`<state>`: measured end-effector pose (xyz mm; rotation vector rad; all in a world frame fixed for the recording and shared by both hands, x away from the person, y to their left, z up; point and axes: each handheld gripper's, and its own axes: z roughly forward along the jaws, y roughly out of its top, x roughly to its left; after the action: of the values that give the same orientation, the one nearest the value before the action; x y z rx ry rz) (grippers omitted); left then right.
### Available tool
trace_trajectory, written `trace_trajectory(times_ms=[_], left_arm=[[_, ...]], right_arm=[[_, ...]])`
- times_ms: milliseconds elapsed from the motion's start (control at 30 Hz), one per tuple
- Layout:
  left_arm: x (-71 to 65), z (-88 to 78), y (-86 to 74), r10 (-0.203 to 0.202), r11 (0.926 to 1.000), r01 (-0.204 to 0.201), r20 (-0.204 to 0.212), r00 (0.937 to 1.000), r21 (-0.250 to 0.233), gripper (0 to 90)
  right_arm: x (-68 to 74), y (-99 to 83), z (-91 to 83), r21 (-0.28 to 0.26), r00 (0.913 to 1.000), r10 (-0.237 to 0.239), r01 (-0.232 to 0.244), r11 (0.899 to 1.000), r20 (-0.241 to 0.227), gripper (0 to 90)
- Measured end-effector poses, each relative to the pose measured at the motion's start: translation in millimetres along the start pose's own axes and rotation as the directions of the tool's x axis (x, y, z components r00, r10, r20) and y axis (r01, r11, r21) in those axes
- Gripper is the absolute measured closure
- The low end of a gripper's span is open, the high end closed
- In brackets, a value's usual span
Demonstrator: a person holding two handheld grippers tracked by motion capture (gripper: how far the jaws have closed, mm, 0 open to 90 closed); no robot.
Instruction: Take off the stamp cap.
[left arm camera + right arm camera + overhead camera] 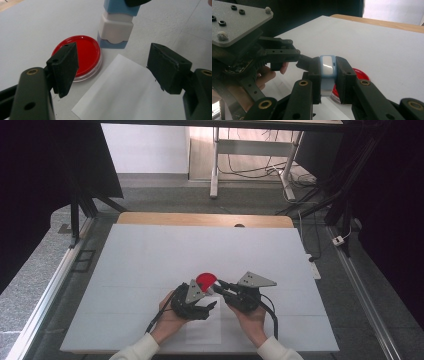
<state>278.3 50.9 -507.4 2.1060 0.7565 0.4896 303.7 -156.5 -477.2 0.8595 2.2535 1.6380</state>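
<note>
r tongs [328, 75] clamp stamp [327, 72] at red pad's [82, 56] edge, table [150, 250] beyond bare.

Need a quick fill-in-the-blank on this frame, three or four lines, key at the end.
1. The right tongs are shut on the blue and white ____.
2. The round ink pad is coloured ____.
3. The left tongs stand ____ above the white paper.
4. The stamp stands ____ the ink pad, not on it.

Missing words: stamp; red; open; beside
</note>
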Motion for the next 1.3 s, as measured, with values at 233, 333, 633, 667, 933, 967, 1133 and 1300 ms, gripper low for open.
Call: trace_trajectory(times_ms=[233, 333, 633, 667, 933, 967, 1133, 1300], left_arm=[[0.9, 3.3, 0.2, 0.003, 1.0000, -0.003, -0.005, 1.0000, -0.006, 28.5], [1.4, 3.9, 0.2, 0.004, 0.9999, -0.004, -0.011, 0.9999, -0.011, 31.3], [1.4, 5.4, 1.1, 0.011, 0.9996, -0.012, -0.021, 0.9997, -0.025, 41.1], [1.5, 5.8, 1.2, 0.014, 0.9996, -0.014, -0.021, 0.9997, -0.025, 42.3], [0.5, 8.1, 1.7, 0.033, 0.9991, -0.033, -0.025, 0.9992, -0.025, 50.6], [0.5, 8.2, 1.8, 0.034, 0.9991, -0.034, -0.026, 0.9991, -0.026, 51.7], [0.5, 9.3, 1.9, 0.037, 0.9989, -0.038, -0.025, 0.9990, -0.027, 55.2], [0.3, 9.9, 1.9, 0.042, 0.9986, -0.043, -0.027, 0.9988, -0.030, 58.4]], right_arm=[[-1.1, -1.0, 0.9, 0.000, 1.0000, 0.008, -0.008, 1.000, 0.002, 75.3], [-1.8, -1.5, 1.0, -0.001, 0.9999, 0.012, -0.012, 1.000, 0.005, 75.4], [-2.4, -1.9, 0.4, -0.009, 0.9996, 0.029, -0.029, 1.000, -0.001, 75.3], [-2.5, -1.9, 0.3, -0.011, 0.9996, 0.030, -0.030, 0.999, 0.000, 75.3], [-3.3, -2.4, 0.5, -0.014, 0.9990, 0.043, -0.043, 0.999, -0.009, 75.3], [-3.4, -2.5, 0.5, -0.014, 0.9990, 0.044, -0.044, 0.999, -0.010, 75.4], [-3.5, -2.9, 0.7, -0.013, 0.9988, 0.047, -0.047, 0.999, -0.011, 75.3], [-3.6, -2.8, 0.4, -0.016, 0.9987, 0.048, -0.048, 0.999, -0.015, 75.4]])
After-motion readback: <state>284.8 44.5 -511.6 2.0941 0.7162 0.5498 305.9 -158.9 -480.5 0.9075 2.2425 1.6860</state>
